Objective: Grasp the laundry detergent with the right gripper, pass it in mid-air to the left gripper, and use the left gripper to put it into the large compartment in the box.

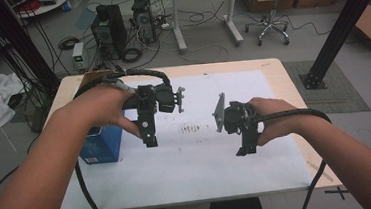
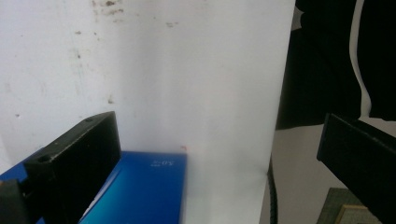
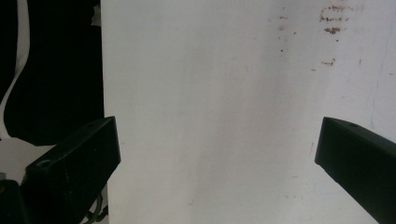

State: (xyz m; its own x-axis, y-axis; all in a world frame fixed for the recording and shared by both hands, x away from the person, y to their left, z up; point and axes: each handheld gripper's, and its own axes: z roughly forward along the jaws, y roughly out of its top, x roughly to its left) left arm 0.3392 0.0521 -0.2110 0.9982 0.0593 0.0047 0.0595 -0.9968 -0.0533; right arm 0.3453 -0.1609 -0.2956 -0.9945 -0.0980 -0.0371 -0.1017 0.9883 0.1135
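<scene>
White paper (image 1: 197,153) covers most of the wooden table (image 1: 293,96), marked by a smear of brown stains (image 1: 193,129) near its middle. At the paper's left edge stands a blue box (image 1: 101,143), the thing nearest the grippers, partly hidden under the person's left hand (image 1: 104,108).

It looks like a stiff, light cardboard carton with smooth, possibly slippery faces; gripping across two opposite flat sides should hold it best.

Left gripper (image 1: 149,140) hangs above the paper just right of the box, jaws spread wide and empty; in its own view the box top (image 2: 140,191) lies just beside the left jaw. Right gripper (image 1: 245,150) hangs well apart, over bare paper, jaws likewise spread.

Nothing stands between gripper and box. Trailing cable (image 1: 87,192) runs close by the box.
</scene>
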